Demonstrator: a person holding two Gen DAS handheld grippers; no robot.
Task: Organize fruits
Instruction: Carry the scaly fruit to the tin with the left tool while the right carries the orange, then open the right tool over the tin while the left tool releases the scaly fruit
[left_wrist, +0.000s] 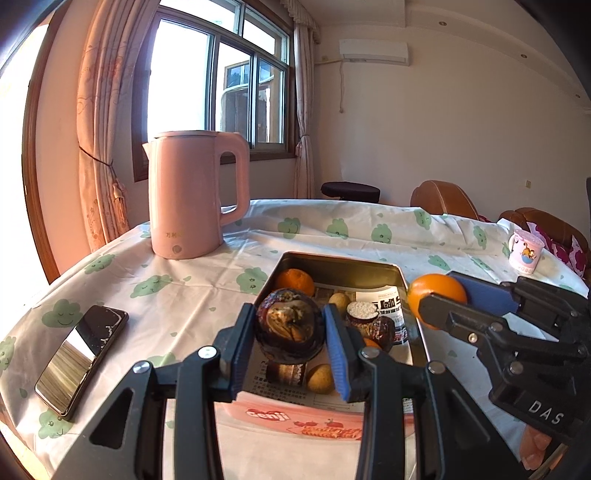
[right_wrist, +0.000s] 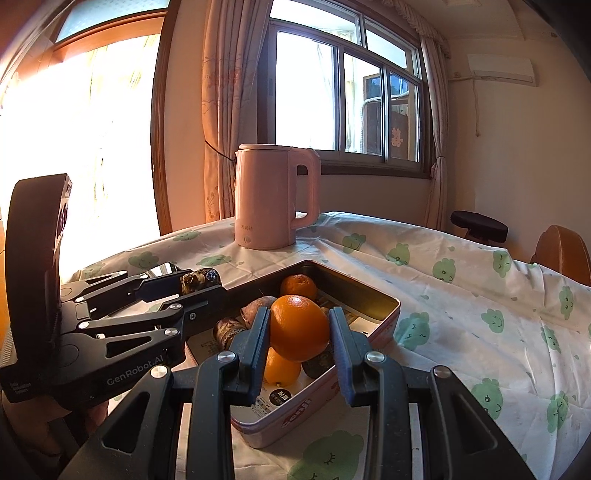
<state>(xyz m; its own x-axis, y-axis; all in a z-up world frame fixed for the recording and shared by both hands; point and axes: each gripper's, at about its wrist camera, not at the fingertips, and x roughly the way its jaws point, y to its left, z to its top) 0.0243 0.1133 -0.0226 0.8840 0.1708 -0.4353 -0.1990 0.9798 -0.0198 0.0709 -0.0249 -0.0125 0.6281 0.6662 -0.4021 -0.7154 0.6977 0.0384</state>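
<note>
With the left fingers (left_wrist: 290, 325) clamped on a dark fruit (left_wrist: 290, 325) and the right fingers (right_wrist: 299, 328) on an orange (right_wrist: 299, 326) above the crowded tin (right_wrist: 384, 299), either could roll out on landing.

A rectangular metal tin (left_wrist: 334, 264) sits on the cloth-covered tabletop (left_wrist: 207, 266), holding several round fruits, among them a small orange (left_wrist: 293, 278) in its far left corner. Behind it to the left stands a pink plastic electric kettle (left_wrist: 192, 195); left of the tin lies a flat black smartphone (left_wrist: 83, 356). Far right, near the tabletop's edge, stands a small printed cup (left_wrist: 526, 251). What seems to be printed paper (left_wrist: 382, 301) lines the tin.
</note>
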